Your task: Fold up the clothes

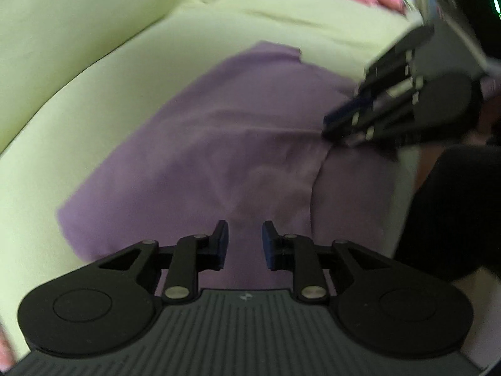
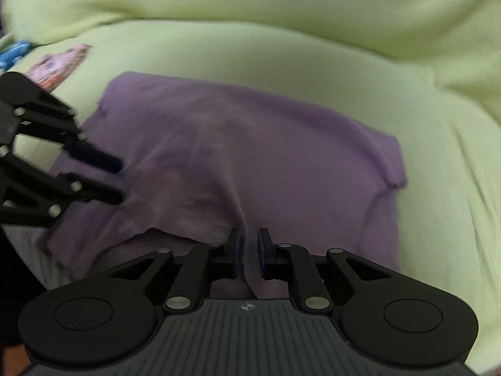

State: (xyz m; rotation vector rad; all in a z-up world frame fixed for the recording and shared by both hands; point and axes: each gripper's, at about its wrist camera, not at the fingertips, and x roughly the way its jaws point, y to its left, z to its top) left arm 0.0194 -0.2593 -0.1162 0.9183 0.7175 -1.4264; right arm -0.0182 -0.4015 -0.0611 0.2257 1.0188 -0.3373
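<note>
both claws [image 1: 243, 244] [image 2: 249, 252] over purple garment [image 1: 219, 156] [image 2: 250, 156]

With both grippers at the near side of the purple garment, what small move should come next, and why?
Probably close the left gripper on the purple garment. Its fingers stand apart with cloth lying between them, while the right gripper looks nearly closed around a raised ridge of the same fabric on the light green sheet. Gripping both points would let the near edge be lifted for a fold.

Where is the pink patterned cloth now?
The pink patterned cloth lies at the upper left of the right wrist view, on the green sheet, beyond the purple garment.
</note>
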